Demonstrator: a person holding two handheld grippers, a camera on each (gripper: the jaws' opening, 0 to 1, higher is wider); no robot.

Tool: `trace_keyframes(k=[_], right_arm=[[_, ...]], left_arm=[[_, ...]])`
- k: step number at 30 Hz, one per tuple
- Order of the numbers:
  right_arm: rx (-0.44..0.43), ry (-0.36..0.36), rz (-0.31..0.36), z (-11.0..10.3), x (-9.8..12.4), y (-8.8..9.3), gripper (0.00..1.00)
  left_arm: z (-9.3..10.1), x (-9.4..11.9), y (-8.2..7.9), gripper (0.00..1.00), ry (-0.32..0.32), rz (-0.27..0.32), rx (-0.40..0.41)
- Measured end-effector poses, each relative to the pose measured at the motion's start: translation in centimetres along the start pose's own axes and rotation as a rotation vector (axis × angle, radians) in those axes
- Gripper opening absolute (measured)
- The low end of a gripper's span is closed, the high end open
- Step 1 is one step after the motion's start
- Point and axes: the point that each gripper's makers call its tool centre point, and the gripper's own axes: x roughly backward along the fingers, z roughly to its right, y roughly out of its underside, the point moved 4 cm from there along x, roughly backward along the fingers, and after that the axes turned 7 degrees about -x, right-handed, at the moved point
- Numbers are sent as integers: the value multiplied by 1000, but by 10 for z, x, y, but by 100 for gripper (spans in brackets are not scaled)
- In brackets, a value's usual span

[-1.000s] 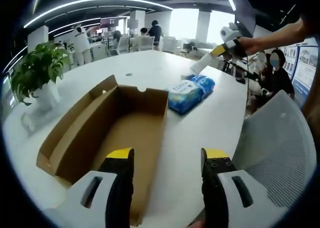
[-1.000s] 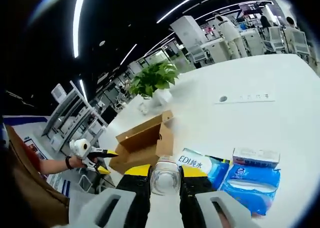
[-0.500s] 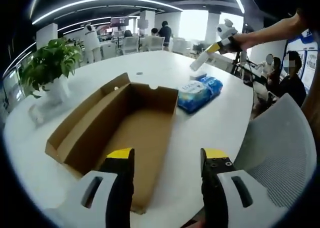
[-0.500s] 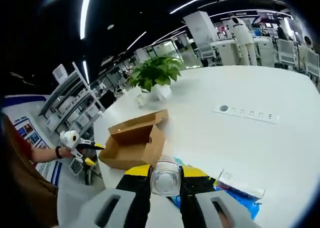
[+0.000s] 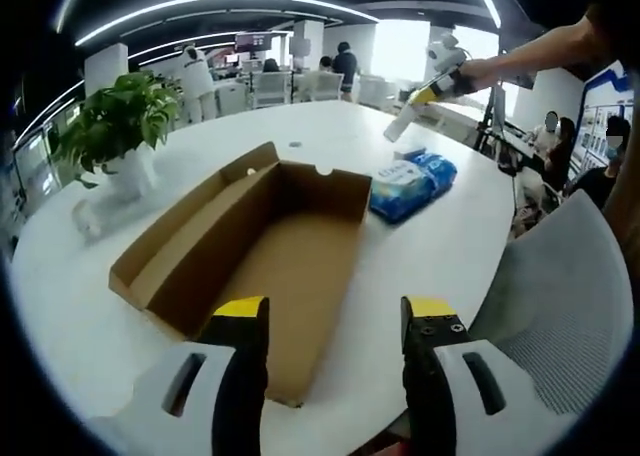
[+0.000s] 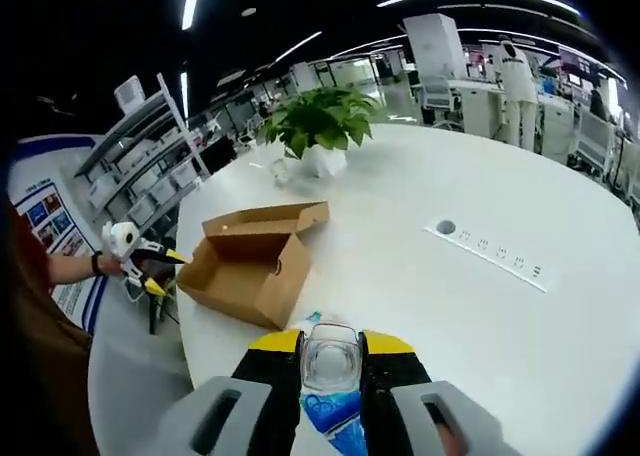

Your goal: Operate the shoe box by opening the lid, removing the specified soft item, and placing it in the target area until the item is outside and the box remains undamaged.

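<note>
Shoe box [image 5: 255,251] sits open on the white counter [image 5: 440,266], lid off or folded back, inside looks bare brown card from the left gripper view. Far left on the counter: potted plant [image 5: 118,126], near the edge and well apart from the box. Left tool [image 5: 335,321] hovers over the box's near end, jaws spread wide, nothing between them. Right of the box's far corner, just beside it, lies a blue soft pack [image 5: 410,181], probably wipes or tissue; if that's the specified soft item, it's already outside the box. Further right and above the counter, the right tool [image 5: 415,111] is held up in the air with a whitish thing in it. In the right gripper view the same tool [image 6: 330,361] has its jaws pinched on a clear plastic bottle [image 6: 328,358], blue pack [image 6: 335,416] showing directly below it, box [image 6: 250,261] further off to the left, counter socket strip [image 6: 495,256] to the right. Step, as I read it: removal done or nearly so, right hand is in the placing phase. Next move calls for bringing the bottle down onto bare counter clear of the box wall, releasing only once it's seated. Target area isn't marked, can't tell where it is.
</note>
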Motion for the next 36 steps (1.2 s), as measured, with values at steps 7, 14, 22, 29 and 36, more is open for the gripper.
trace_keyframes(k=[7,14,22,29,36], right_arm=[[80,15,-64,8,-8,-2,17],[138,17,-115,13,-15,-1,17],[222,16,-195,24,-24,0,17],[296,22,-258,30,-33,6,17],[353,21,-304,36,-43,6,17]], left_arm=[[0,3,1,53,-17,-3,5],[1,8,1,53,-27,-13,0],[2,12,0,53,-41,-20,-3],[4,13,1,53,-50,-25,-4],[4,14,2,53,-59,-33,-1]])
